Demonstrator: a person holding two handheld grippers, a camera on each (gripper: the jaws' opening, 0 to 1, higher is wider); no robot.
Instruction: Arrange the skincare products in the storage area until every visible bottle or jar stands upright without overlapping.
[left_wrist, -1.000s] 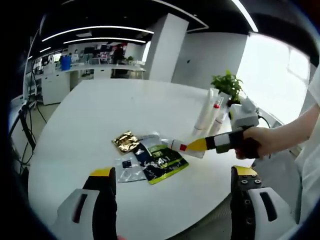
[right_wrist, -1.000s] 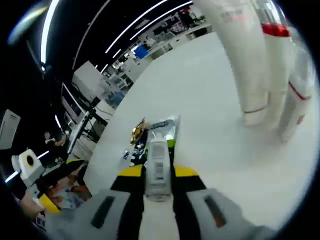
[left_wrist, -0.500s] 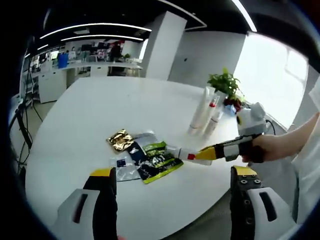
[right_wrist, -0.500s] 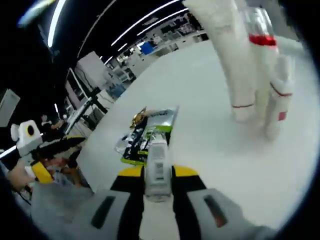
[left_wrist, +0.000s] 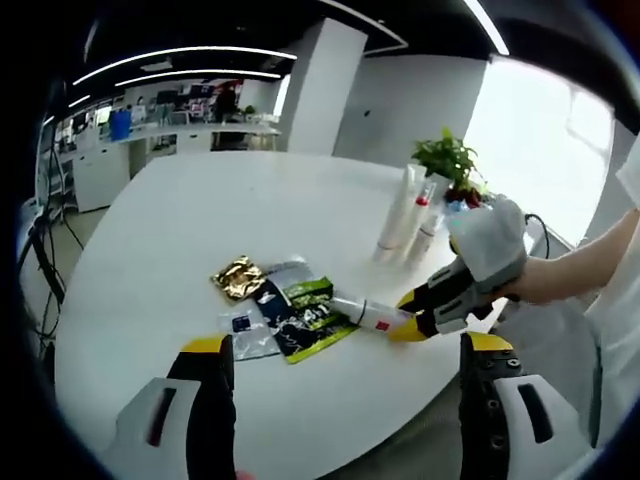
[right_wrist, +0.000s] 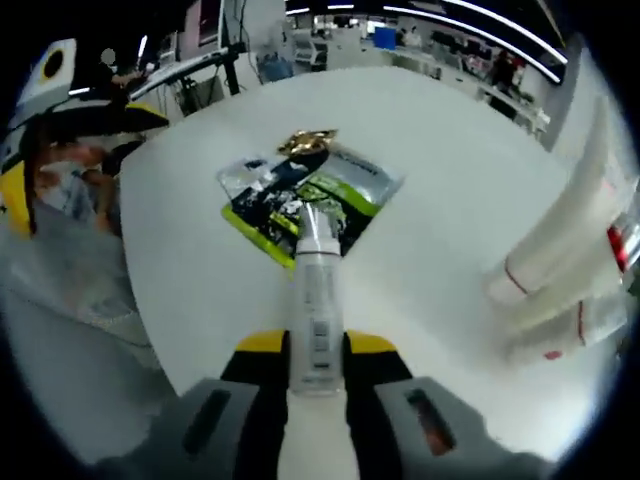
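Observation:
My right gripper (right_wrist: 316, 345) is shut on a small clear bottle (right_wrist: 317, 293) with a white cap, held lengthwise and pointing at the sachets. From the left gripper view, that right gripper (left_wrist: 412, 318) comes in from the right and holds the bottle (left_wrist: 362, 312) low over the white round table (left_wrist: 200, 220), its cap near the sachet pile. Three tall white tubes and bottles (left_wrist: 410, 218) stand upright together at the far right of the table; they also lean in at the right edge of the right gripper view as white tubes (right_wrist: 560, 255). My left gripper (left_wrist: 340, 350) hangs open above the table's near edge.
Several flat sachets (left_wrist: 280, 310), gold, black, green and clear, lie overlapping at mid-table; they are the sachets (right_wrist: 300, 190) ahead of the held bottle. A potted plant (left_wrist: 445, 160) stands behind the tubes. A person's arm (left_wrist: 580, 265) reaches in from the right. Desks and a pillar stand beyond.
The right gripper has tipped downward and swung the bottle down toward the table beside the sachets. The left gripper stays open in place.

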